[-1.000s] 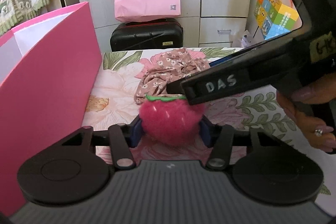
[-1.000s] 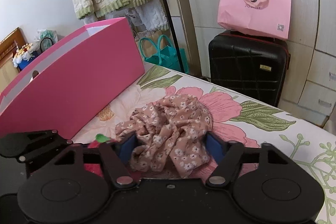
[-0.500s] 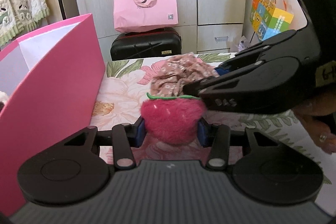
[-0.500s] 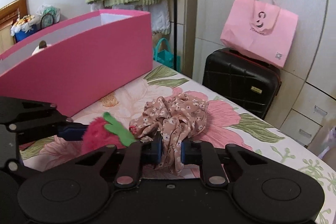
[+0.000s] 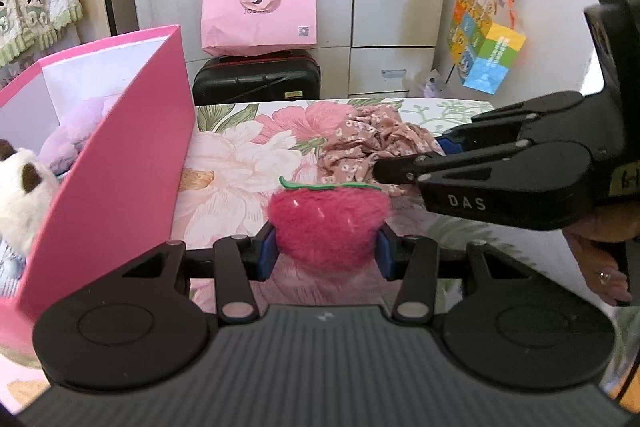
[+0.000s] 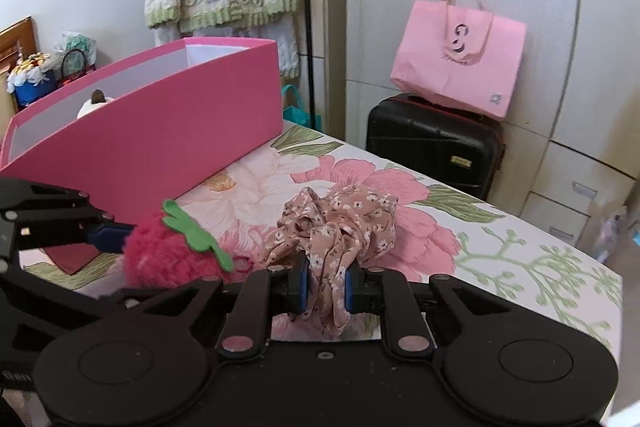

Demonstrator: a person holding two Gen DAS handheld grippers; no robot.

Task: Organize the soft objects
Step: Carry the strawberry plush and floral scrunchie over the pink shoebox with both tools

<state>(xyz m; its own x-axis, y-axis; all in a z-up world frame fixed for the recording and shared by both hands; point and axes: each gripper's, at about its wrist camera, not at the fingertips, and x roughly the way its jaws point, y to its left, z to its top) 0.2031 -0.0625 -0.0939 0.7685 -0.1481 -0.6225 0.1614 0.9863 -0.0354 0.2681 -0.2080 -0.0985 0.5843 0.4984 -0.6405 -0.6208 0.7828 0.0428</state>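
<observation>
Two soft things are being carried right now, one in each gripper. The left gripper [image 5: 326, 253] squeezes a fluffy pink strawberry toy [image 5: 328, 225] between its blue pads, and the strawberry looks lifted off the flowery bedspread [image 6: 520, 251]. The right gripper [image 6: 324, 287] is pinched tight on a floral scrunchie [image 6: 340, 227], with a bit of the cloth hanging down between the pads. The pink box [image 5: 116, 163] stands on the bed to the left, open at the top. Some toys are already inside it: a white plush with a brown ear [image 5: 20, 195] and something soft and light purple [image 5: 76, 135]. So part of the tidying looks done, and these two things are not in the box yet. I see no other loose soft things on the bed, but much of the bed is out of view. To get in, both things must go up and over the tall pink wall, because its top edge is higher than the strawberry now. The two grippers are very close together, nearly side by side, so they could bump. The bed edge is near the black suitcase [image 6: 436, 143], well away from the box. Above the box the air is open and free.
</observation>
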